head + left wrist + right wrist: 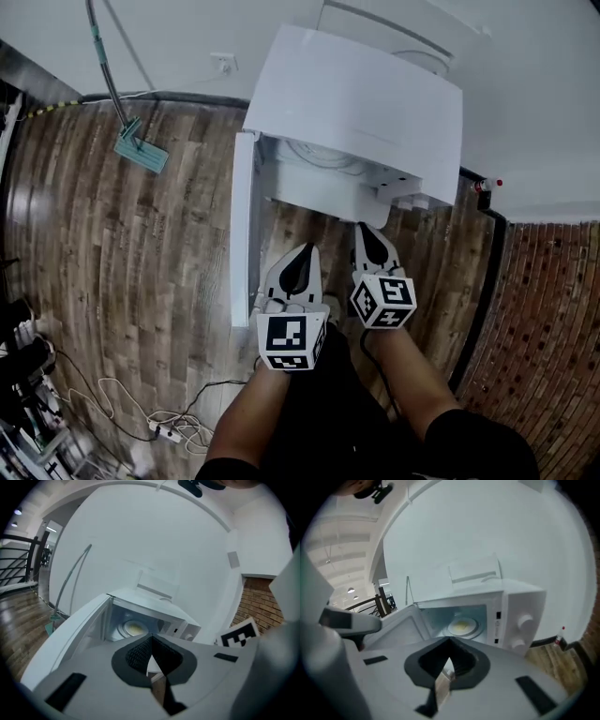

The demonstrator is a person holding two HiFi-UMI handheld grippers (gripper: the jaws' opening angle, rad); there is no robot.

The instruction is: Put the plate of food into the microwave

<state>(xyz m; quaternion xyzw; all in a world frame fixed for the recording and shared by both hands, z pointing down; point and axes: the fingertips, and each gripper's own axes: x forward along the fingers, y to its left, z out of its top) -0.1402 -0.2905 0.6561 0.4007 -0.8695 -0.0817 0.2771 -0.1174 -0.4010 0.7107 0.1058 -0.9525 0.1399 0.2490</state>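
Note:
A white microwave (356, 103) stands on the wooden floor with its door (242, 234) swung open to the left. Inside, on the turntable, lies a white plate (462, 626) with yellow food; the plate (132, 629) also shows in the left gripper view. Both grippers hover side by side just in front of the opening, apart from the plate. My left gripper (302, 258) is shut with nothing between its jaws, its tips meeting (150, 641). My right gripper (370, 234) is likewise shut and empty (450, 644).
The open door stands close to the left gripper's left side. Two knobs (524, 620) sit on the microwave's right panel. A mop (141, 150) leans at the back left wall. Cables and a power strip (164, 427) lie front left. A red-capped bottle (483, 185) stands right of the microwave.

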